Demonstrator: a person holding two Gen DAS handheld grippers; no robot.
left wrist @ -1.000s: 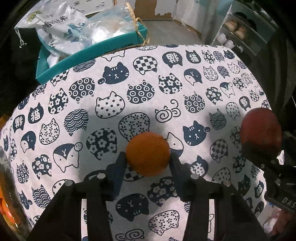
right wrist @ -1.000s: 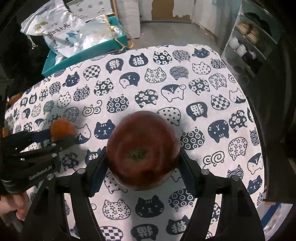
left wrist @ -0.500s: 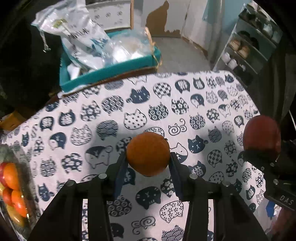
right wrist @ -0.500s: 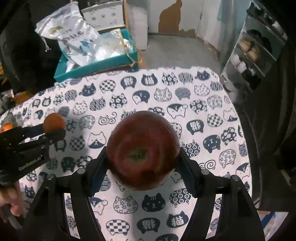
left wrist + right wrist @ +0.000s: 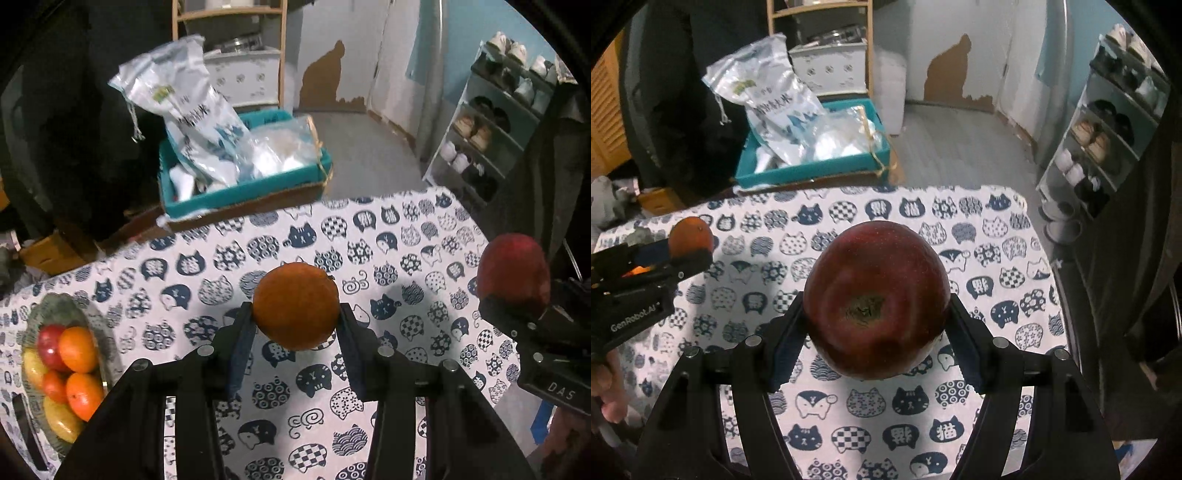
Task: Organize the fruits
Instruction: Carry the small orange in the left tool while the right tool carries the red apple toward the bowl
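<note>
An orange (image 5: 296,306) hangs above the cat-print tablecloth (image 5: 406,236), with my left gripper (image 5: 295,325) shut on it. A dark red apple (image 5: 876,299), stem end toward the camera, is clamped in my right gripper (image 5: 877,325), also lifted off the cloth. In the left wrist view the apple (image 5: 511,269) and right gripper show at the right edge. The right wrist view has the orange (image 5: 691,236) and left gripper at its left edge. A glass bowl (image 5: 51,310) holding several oranges, red and yellow fruits sits at the table's left.
Beyond the table's far edge stands a teal box (image 5: 243,184) with plastic bags in it. A shoe rack (image 5: 495,122) is at the right by the wall. A person's hand (image 5: 605,391) holds the left gripper's handle.
Both grippers rose with their fruit, so the table looks farther away. The view tilted up, bringing the fruit bowl at left and more of the room into sight.
</note>
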